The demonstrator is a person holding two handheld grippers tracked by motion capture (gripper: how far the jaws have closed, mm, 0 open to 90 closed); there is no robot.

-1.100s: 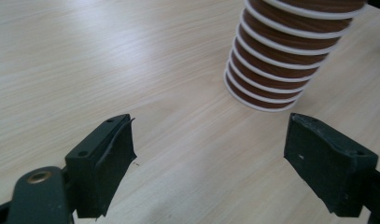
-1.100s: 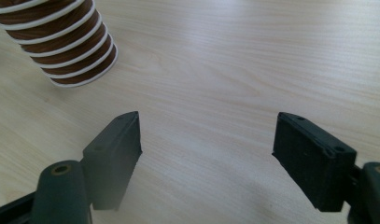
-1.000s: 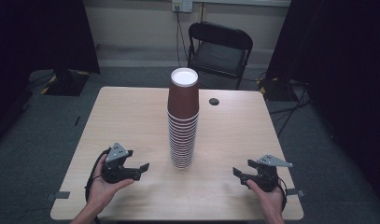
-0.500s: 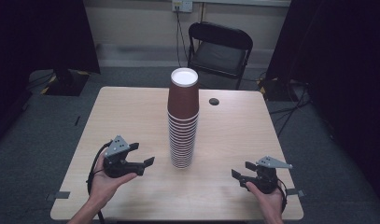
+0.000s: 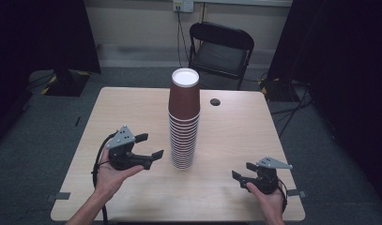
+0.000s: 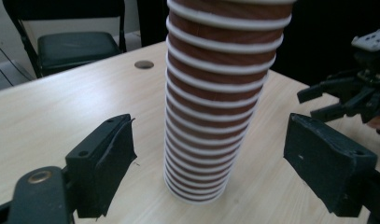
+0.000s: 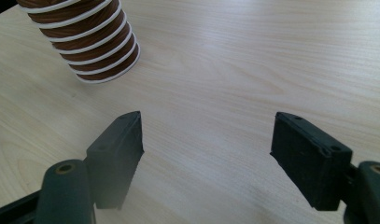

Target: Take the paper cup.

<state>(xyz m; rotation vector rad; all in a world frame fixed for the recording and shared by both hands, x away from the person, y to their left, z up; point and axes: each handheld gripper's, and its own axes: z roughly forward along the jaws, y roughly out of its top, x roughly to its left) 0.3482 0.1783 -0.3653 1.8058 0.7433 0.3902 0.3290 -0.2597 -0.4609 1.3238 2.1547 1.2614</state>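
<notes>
While the cup stack (image 5: 184,119) stands upright near the middle of the worktop (image 5: 235,136), the left tool (image 5: 148,146) hangs just off its left side, lifted clear of the wood in the person's hand. Its jaws have just been widening and stand apart with nothing between them; in the left gripper view the stack (image 6: 215,102) sits past the tips, framed by the two jaws but not touched. Over by the near right corner, the right tool (image 5: 241,171) stays low and well apart from the stack, also spread wide on nothing, bare wood between its jaws (image 7: 206,154). A small dark disc (image 5: 215,101) lies behind the stack, and a folding chair (image 5: 220,49) stands beyond the far edge.
</notes>
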